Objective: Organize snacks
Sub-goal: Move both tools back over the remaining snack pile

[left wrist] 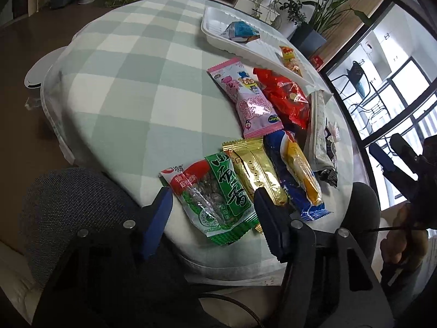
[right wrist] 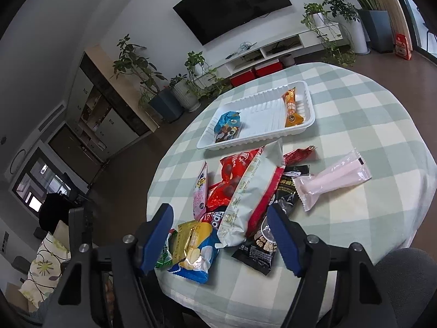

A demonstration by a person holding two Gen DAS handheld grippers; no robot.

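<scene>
Both claws, left claw [left wrist: 211, 218] and right claw [right wrist: 220, 235], hang spread; we risk dragging overlapping packets [right wrist: 245, 199] off the tabletop [left wrist: 131, 87] edge.

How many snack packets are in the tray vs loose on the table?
In white tray: 2 (blue, orange)
Loose on table: 8 (green, gold, blue-yellow, pink cartoon, red, white, black, pale pink)
Total: 10

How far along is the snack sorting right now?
Barely started: the white plastic tray holds two snacks, a blue packet and an orange packet. Both the left gripper and right gripper are open and empty. The remaining packets still lie on the checkered tablecloth.
</scene>
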